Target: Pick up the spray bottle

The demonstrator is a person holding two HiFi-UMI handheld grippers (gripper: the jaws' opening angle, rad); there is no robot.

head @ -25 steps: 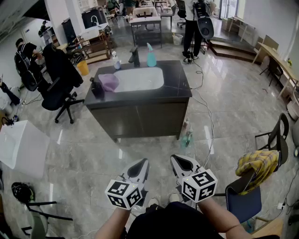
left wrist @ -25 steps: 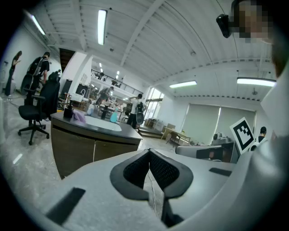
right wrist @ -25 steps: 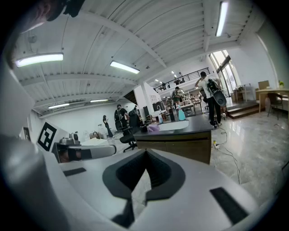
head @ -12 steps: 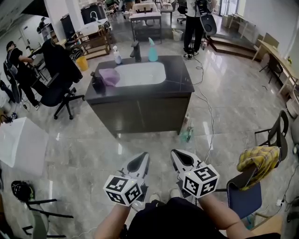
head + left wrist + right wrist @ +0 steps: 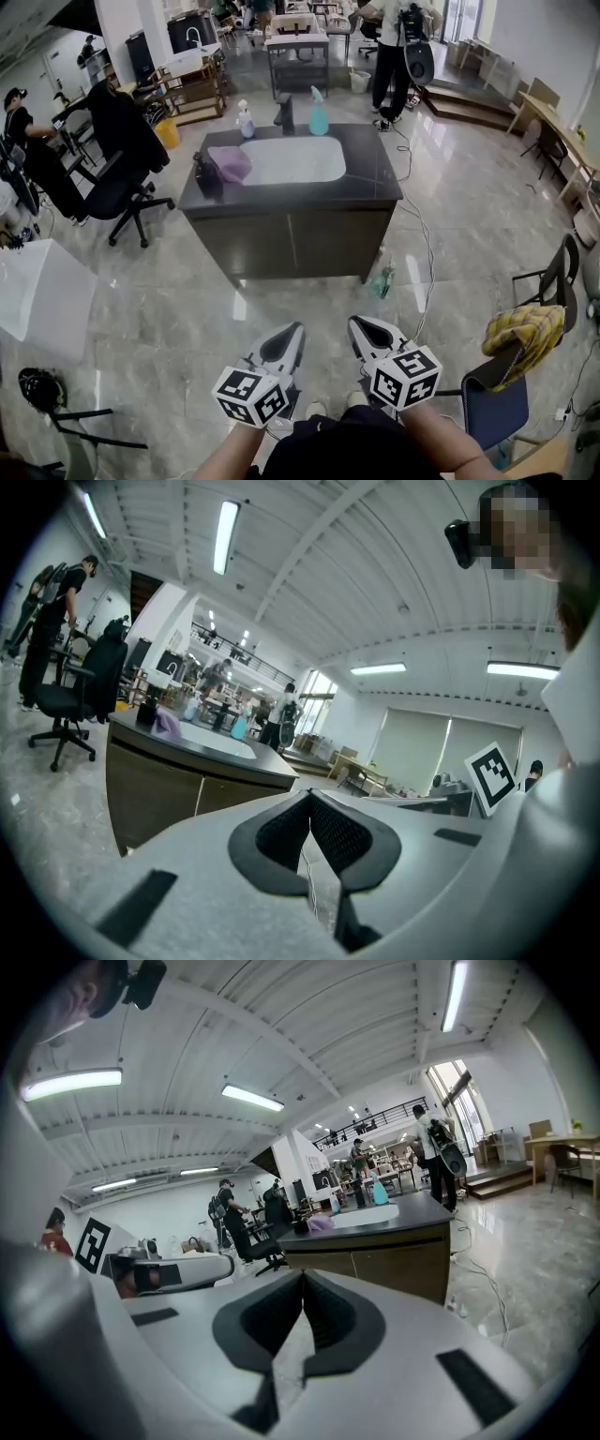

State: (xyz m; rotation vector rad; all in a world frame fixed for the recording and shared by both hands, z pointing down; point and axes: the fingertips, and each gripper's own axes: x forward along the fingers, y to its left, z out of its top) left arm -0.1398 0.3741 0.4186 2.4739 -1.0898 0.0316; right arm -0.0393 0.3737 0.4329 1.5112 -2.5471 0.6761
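Approach step: left claw (image 5: 285, 336), right claw (image 5: 363, 330) closed, empty. Spray bottle (image 5: 319, 111) far off on worktop (image 5: 375, 180). Next: get near, spread one claw.

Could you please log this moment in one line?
left claw: shut, empty | right claw: shut, empty | spray bottle: on counter, untouched
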